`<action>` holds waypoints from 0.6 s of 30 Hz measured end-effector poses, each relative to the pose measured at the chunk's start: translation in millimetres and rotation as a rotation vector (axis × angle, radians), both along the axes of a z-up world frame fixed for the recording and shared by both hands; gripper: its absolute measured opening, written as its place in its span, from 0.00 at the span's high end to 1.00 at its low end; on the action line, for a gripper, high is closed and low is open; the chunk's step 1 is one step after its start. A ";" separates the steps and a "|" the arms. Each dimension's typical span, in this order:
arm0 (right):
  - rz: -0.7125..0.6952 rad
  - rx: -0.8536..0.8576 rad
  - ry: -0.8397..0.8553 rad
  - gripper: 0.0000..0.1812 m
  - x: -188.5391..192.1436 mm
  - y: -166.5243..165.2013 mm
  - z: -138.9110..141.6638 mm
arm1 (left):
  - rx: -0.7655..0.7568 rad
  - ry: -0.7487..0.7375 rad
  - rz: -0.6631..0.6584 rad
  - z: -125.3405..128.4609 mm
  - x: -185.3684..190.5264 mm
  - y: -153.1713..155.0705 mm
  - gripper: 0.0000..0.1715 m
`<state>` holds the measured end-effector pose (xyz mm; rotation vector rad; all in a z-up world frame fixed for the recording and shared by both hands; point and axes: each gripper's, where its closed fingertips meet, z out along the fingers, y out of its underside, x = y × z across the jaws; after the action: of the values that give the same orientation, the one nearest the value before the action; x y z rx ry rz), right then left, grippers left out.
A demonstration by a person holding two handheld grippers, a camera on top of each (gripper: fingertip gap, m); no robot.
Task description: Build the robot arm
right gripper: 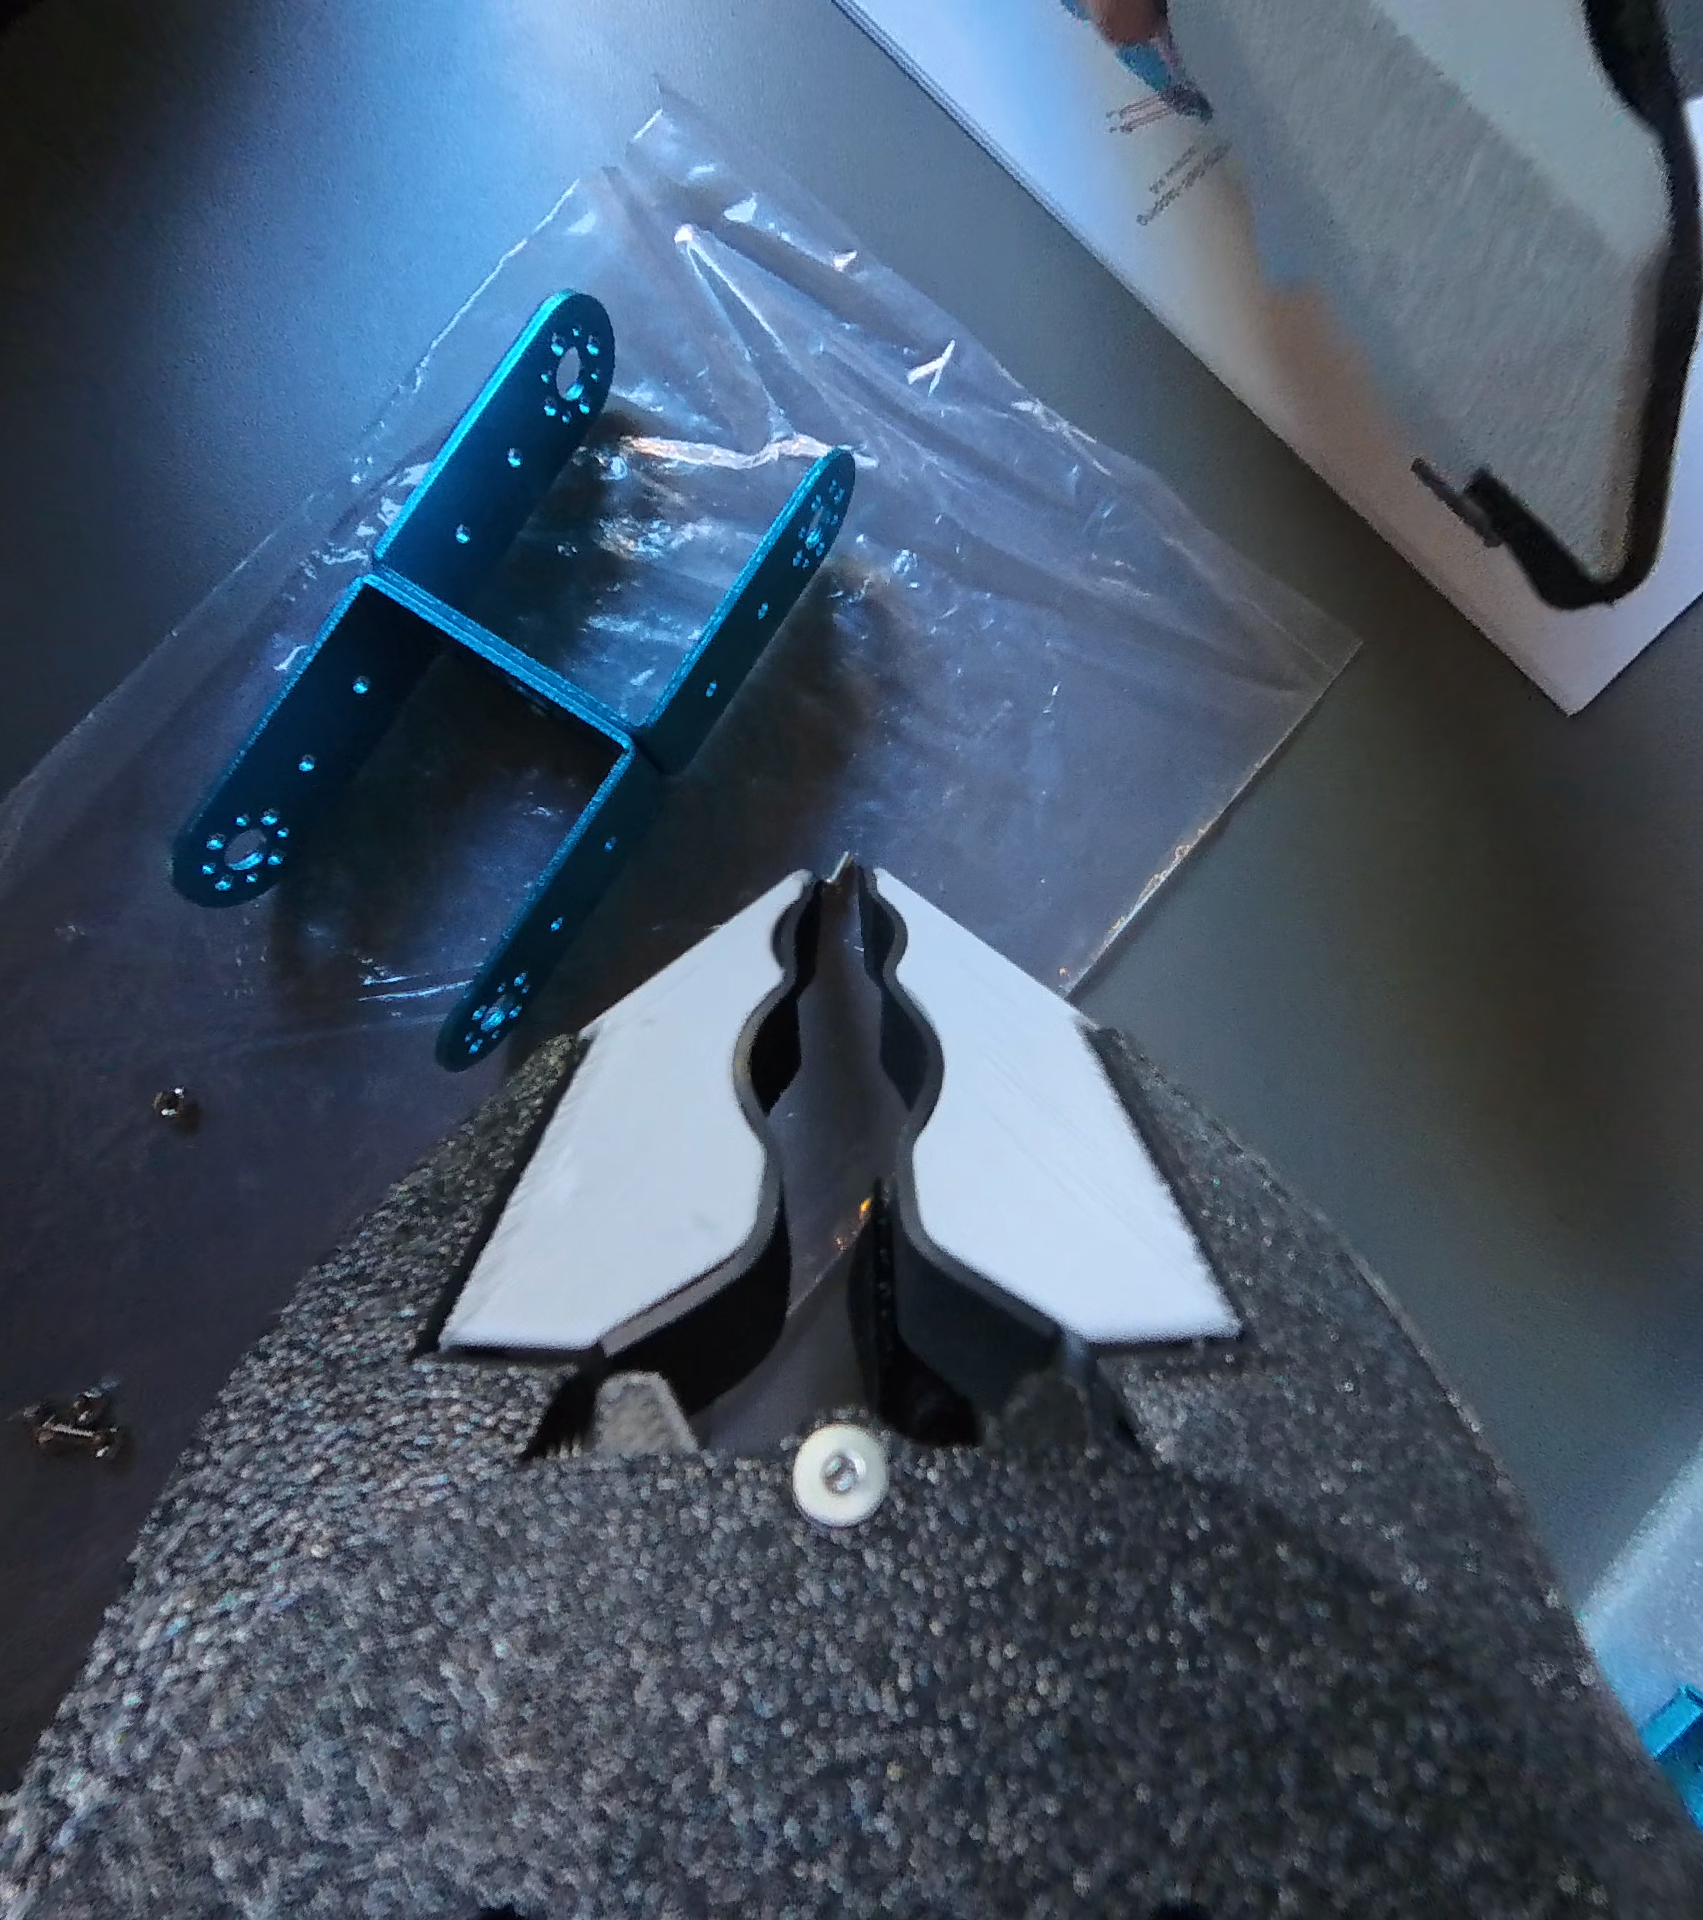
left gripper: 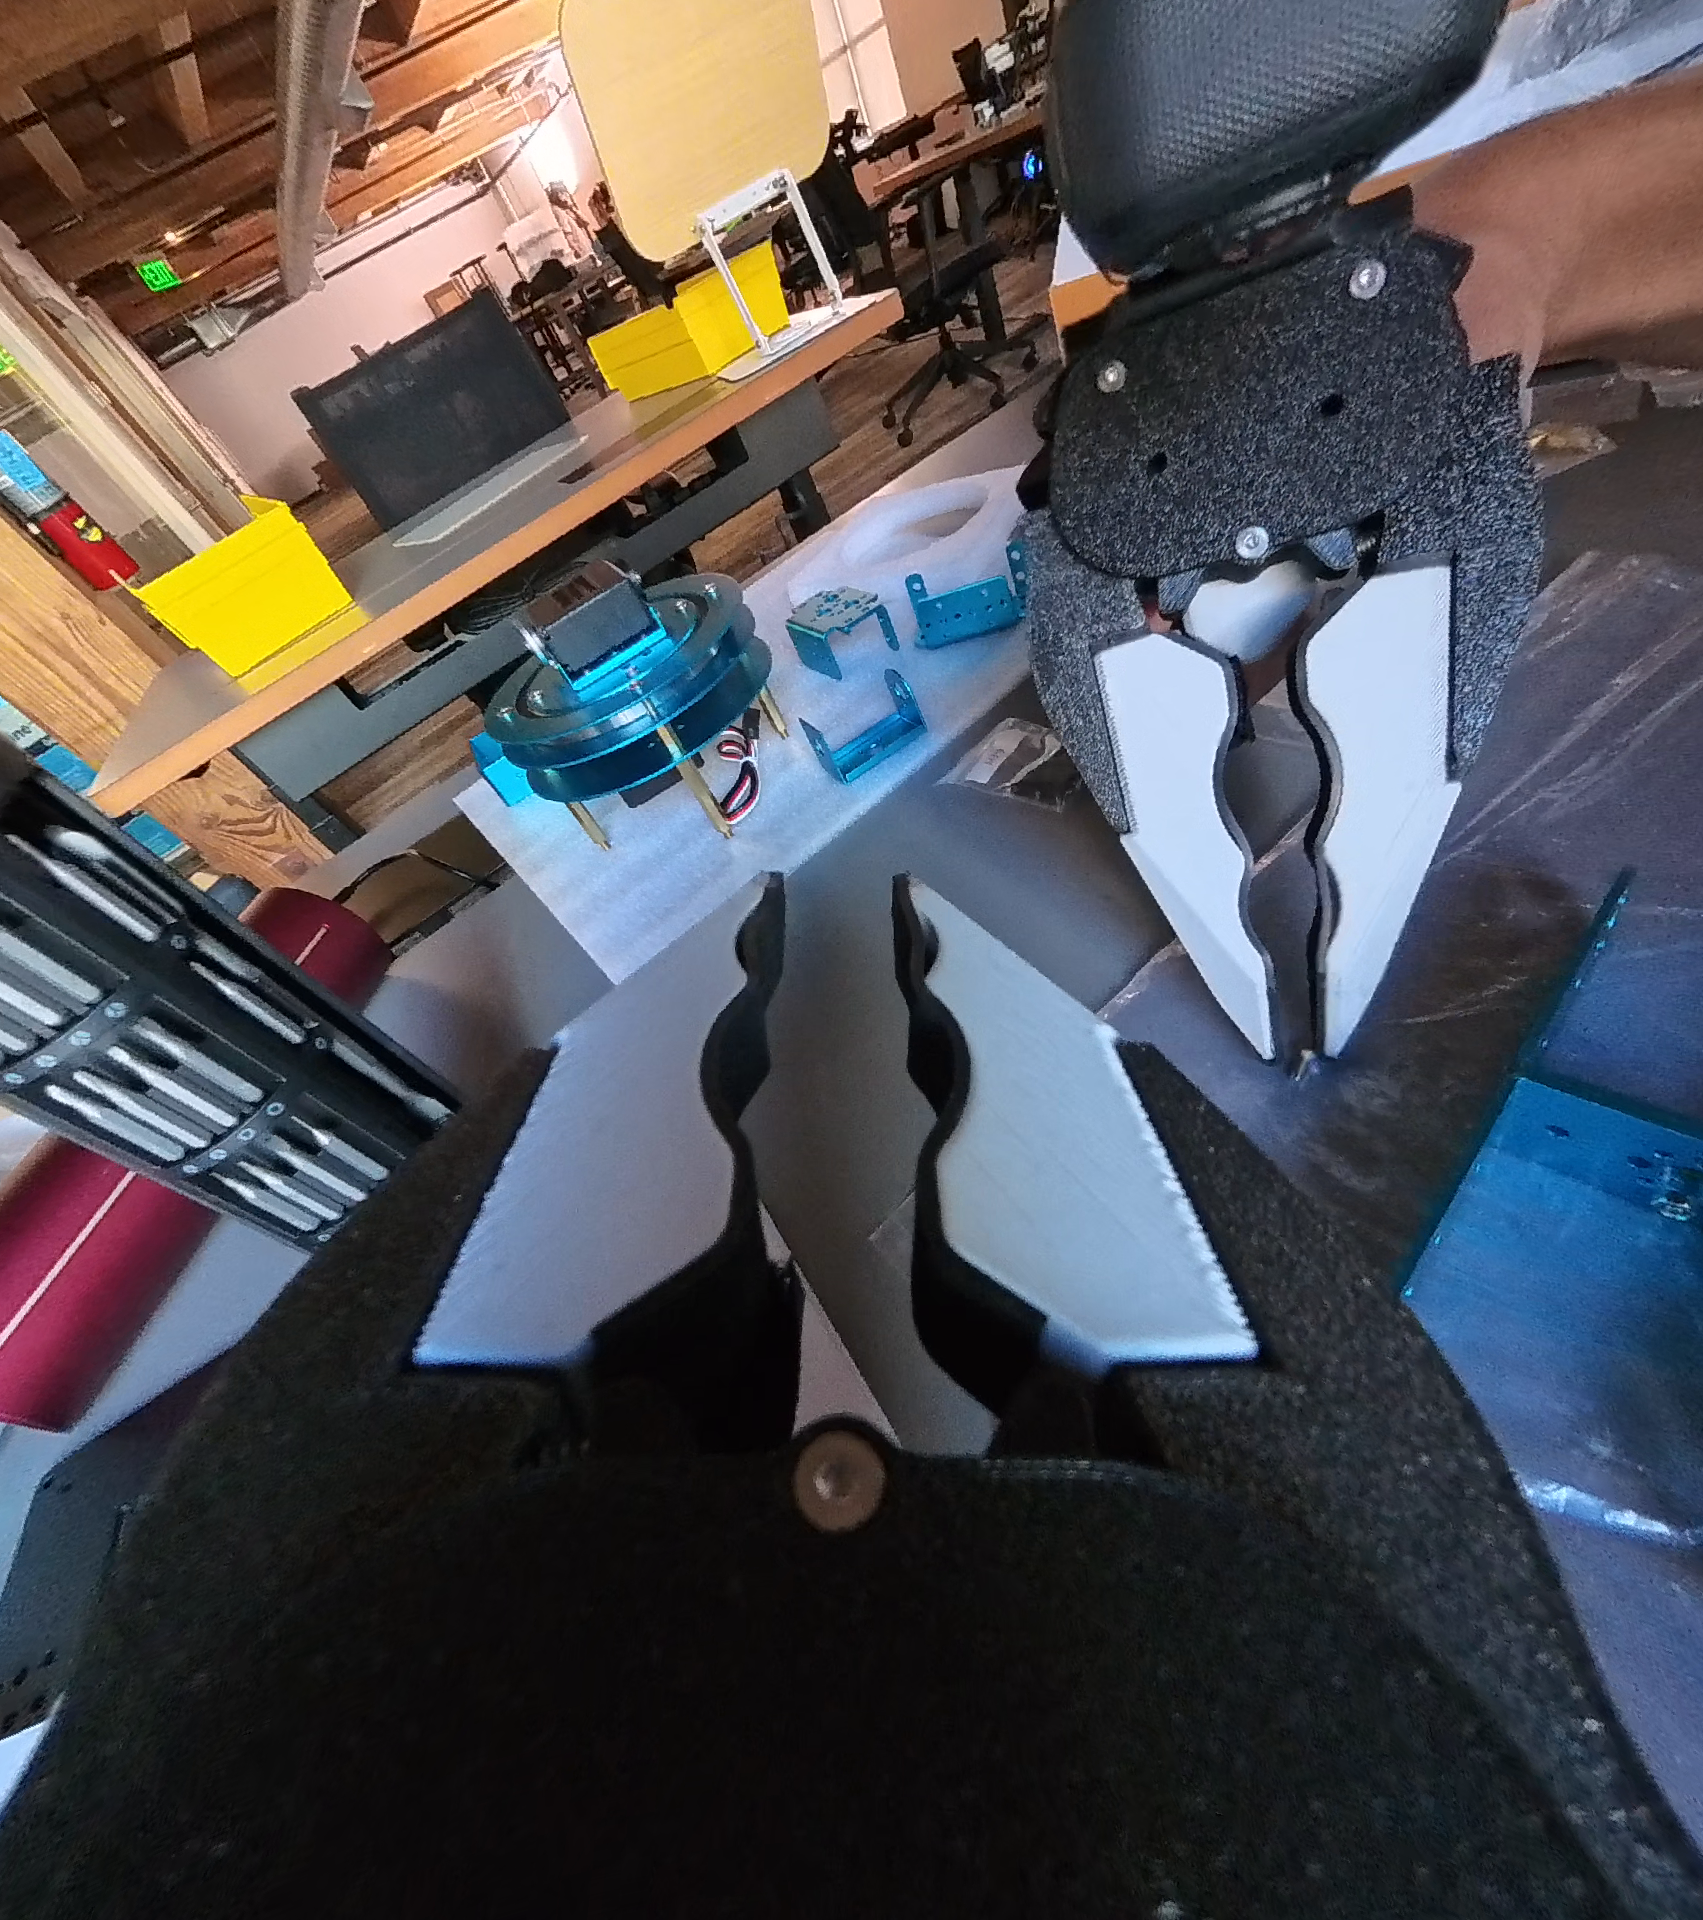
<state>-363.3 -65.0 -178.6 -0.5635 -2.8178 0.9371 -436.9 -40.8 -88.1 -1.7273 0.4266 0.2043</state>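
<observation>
My right gripper [right gripper: 842, 883] is shut on a small screw [right gripper: 840, 865] pinched at its very tips, just above a clear plastic bag [right gripper: 982, 644] on the dark table. A blue H-shaped metal bracket [right gripper: 504, 665] lies on the bag just left of the tips. In the left wrist view the right gripper [left gripper: 1304, 1049] points down at the table with the screw [left gripper: 1306, 1062] at its tips, next to the blue bracket [left gripper: 1605, 1195]. My left gripper [left gripper: 839, 894] is open and empty, held above the table to the left of the right one.
Loose screws [right gripper: 78, 1429] and a nut [right gripper: 174, 1101] lie left of the bracket. A printed white sheet [right gripper: 1346, 395] lies beyond. A white foam sheet [left gripper: 670, 862] holds a blue round base [left gripper: 618, 686] and small blue brackets [left gripper: 847, 623]. A black bit case [left gripper: 130, 1029] and a maroon cylinder [left gripper: 68, 1247] are at left. Tip to tip, the grippers are about 12 centimeters apart.
</observation>
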 end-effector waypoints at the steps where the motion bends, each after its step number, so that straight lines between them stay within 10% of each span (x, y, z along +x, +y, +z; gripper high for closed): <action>1: -0.001 -0.002 -0.001 0.97 -0.1 -0.3 -0.1 | 0.001 0.000 0.002 0.6 -0.5 -0.1 0.88; 18: -0.006 0.057 0.016 1.00 -2.2 -1.0 -0.2 | 0.005 0.008 0.001 1.6 -0.1 -0.8 0.88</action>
<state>-365.4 -66.0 -178.9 -0.5543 -2.8172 0.8533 -437.0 -41.6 -86.5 -1.7224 0.4311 0.2132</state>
